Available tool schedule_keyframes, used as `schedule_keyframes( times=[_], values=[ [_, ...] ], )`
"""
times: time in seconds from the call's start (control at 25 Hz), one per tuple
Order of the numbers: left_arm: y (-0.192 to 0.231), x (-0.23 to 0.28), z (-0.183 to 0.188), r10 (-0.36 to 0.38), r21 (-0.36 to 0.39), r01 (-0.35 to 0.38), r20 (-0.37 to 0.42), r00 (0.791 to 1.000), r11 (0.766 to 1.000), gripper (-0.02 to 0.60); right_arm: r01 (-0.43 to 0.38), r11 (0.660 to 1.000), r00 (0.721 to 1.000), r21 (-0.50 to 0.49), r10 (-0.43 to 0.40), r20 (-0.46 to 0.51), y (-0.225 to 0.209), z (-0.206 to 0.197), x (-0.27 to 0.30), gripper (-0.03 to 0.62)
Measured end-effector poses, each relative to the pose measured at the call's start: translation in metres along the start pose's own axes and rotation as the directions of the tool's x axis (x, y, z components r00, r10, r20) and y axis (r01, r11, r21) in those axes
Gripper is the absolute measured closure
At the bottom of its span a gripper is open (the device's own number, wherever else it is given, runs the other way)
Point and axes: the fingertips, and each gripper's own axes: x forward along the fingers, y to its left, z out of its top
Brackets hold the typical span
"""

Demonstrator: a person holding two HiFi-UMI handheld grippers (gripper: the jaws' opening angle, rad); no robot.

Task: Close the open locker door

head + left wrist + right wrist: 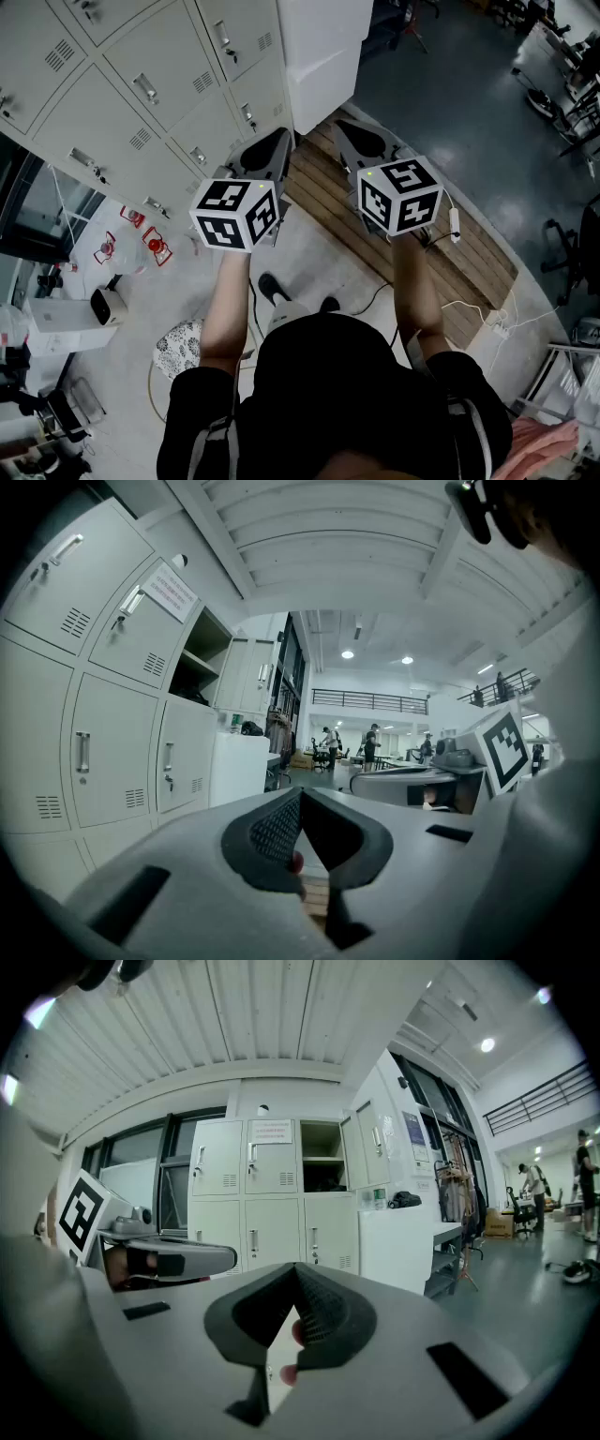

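Note:
The bank of pale grey lockers stands ahead of me. One upper compartment is open, with dark things on its shelves, and its door is swung out to the right. The left gripper view shows the same open compartment and door. My left gripper and right gripper are both shut with nothing held, well short of the lockers. In the head view the left gripper and right gripper are raised side by side, and only closed lower lockers show.
A white cabinet stands right of the lockers, with a clothes rack behind it. Wooden boards lie under my right side, with a white power strip and cable. Red-marked items sit on the floor at the left. People stand far off.

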Motion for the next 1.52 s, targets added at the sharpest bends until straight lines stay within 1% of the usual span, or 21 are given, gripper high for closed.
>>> schedule_keyframes(
  times=[0.28,0.44,0.52,0.68,0.84,1.0,1.2,1.4,1.52],
  values=[
    [-0.011,0.0,-0.003,-0.002,0.014,0.002,-0.017,1.0,1.0,0.565,0.013,1.0,1.0,-0.01,-0.013,-0.002,-0.003,-0.004,-0.012,0.59],
    [-0.015,-0.001,0.0,0.009,0.021,-0.009,-0.004,1.0,1.0,0.565,0.018,1.0,1.0,-0.012,-0.018,-0.004,-0.01,-0.007,-0.019,0.591],
    [-0.017,-0.002,-0.002,0.014,0.019,-0.014,-0.007,1.0,1.0,0.565,0.015,1.0,1.0,0.007,-0.015,0.003,-0.013,-0.009,-0.024,0.59],
    [-0.023,-0.001,-0.01,0.021,0.014,-0.02,-0.018,1.0,1.0,0.565,-0.017,0.997,1.0,0.078,0.015,0.028,-0.019,-0.016,-0.032,0.589],
    [-0.023,0.0,-0.017,0.024,0.016,-0.023,-0.031,0.999,1.0,0.565,-0.01,0.995,1.0,0.1,0.008,0.023,-0.027,-0.023,-0.032,0.589],
    [-0.01,0.005,-0.02,0.032,0.016,-0.031,-0.045,0.998,0.999,0.565,-0.006,0.994,1.0,0.105,0.004,0.011,-0.031,-0.028,-0.019,0.589],
    [0.017,0.024,-0.017,0.028,0.011,-0.028,-0.035,0.999,1.0,0.565,0.004,0.995,1.0,0.097,-0.003,-0.01,-0.042,-0.03,0.012,0.589],
    [0.055,0.06,-0.003,0.014,-0.012,-0.014,-0.004,1.0,1.0,0.565,0.011,0.998,1.0,0.066,-0.01,-0.016,-0.058,-0.013,0.056,0.589],
    [0.077,0.083,0.012,-0.006,-0.013,0.006,0.022,1.0,1.0,0.565,0.011,0.999,1.0,0.035,-0.011,-0.023,-0.064,0.0,0.086,0.589]
  ],
)
